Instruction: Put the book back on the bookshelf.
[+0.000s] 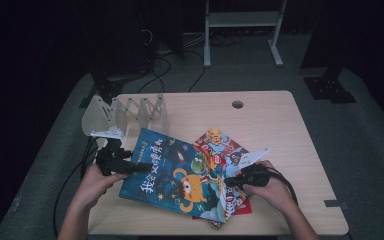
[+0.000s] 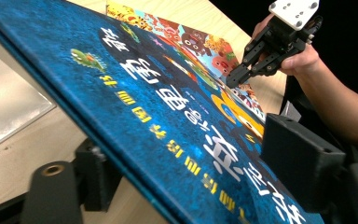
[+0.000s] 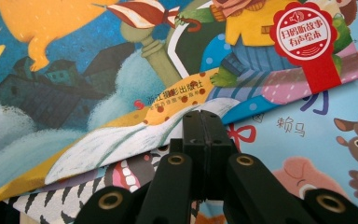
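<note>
Black left gripper (image 2: 186,186) jaws clasp the blue hardcover picture book's (image 2: 168,107) spine edge, tilted up; right gripper (image 3: 204,135) clenched, tips at its far edge.

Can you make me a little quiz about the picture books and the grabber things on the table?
1. True or false: the blue book lies flat on the table.
2. Which gripper has its jaws pressed together with nothing between them? A) left gripper B) right gripper
3. Fill in: behind the left gripper stands a white ____ with several dividers.

Key
1. False. Its left edge is lifted and the cover slopes; the left gripper has that edge between its jaws.
2. B. In the right gripper view its tips meet at the book's edge, over the colourful book underneath.
3. Rack: the white rack.
</note>
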The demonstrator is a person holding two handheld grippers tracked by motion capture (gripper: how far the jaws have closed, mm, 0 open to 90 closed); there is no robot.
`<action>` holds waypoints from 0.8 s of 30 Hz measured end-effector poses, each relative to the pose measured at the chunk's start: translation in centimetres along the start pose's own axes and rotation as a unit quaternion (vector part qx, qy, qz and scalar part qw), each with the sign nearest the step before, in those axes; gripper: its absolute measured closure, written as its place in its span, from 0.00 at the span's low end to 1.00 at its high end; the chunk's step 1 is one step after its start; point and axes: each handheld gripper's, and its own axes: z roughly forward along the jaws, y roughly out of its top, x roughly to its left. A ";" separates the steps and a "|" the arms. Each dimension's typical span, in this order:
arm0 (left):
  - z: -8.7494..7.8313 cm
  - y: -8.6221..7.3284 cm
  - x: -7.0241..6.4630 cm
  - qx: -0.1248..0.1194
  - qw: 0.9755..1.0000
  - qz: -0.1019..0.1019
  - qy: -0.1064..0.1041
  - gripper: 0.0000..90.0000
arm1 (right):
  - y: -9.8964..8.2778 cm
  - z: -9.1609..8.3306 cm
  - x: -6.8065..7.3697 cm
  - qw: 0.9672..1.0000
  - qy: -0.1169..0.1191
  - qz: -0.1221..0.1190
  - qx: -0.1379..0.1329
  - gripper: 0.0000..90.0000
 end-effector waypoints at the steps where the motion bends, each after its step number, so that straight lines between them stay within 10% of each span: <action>1: -0.1 0.2 0.0 0.000 1.000 0.003 0.002 0.35 | 0.0 0.0 0.0 1.000 0.000 0.000 0.000 0.99; 24: -0.1 5.7 -0.2 0.039 0.999 0.009 -0.008 0.60 | 0.0 0.0 0.3 1.000 -0.001 0.002 0.000 0.98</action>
